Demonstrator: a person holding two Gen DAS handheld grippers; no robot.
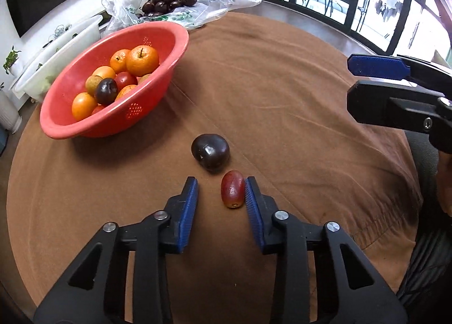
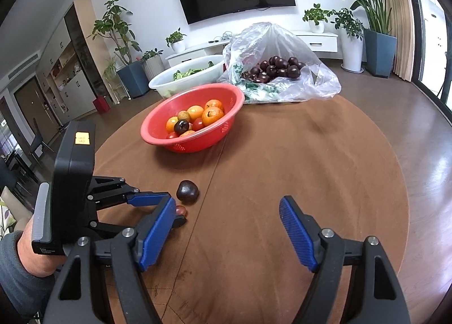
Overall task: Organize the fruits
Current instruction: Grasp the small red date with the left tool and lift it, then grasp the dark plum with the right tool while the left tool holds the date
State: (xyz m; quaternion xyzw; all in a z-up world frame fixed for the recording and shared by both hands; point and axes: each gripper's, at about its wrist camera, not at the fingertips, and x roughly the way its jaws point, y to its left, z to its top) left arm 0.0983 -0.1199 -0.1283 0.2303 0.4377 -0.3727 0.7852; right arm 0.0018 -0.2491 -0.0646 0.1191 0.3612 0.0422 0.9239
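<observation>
A small oval red fruit (image 1: 232,192) lies on the brown tablecloth between the fingers of my left gripper (image 1: 221,183). The right pad touches its side, while the left pad (image 1: 188,202) stands a gap away. A dark plum (image 1: 210,151) rests just beyond the red fruit. Further left stands a red colander bowl (image 1: 99,129) holding oranges, tomatoes and one plum. From the right wrist view, my left gripper (image 2: 176,210) straddles the red fruit (image 2: 182,210) beside the plum (image 2: 187,191). My right gripper (image 2: 227,199) hovers open over bare cloth with nothing between its fingers.
A clear plastic bag (image 2: 282,41) of dark plums (image 2: 278,68) sits at the table's far edge, behind the red bowl (image 2: 197,146). A white basin (image 2: 192,72) with greens stands to its left. A hand in a grey sleeve (image 2: 25,256) holds the left gripper. The round table's edge curves close on the right.
</observation>
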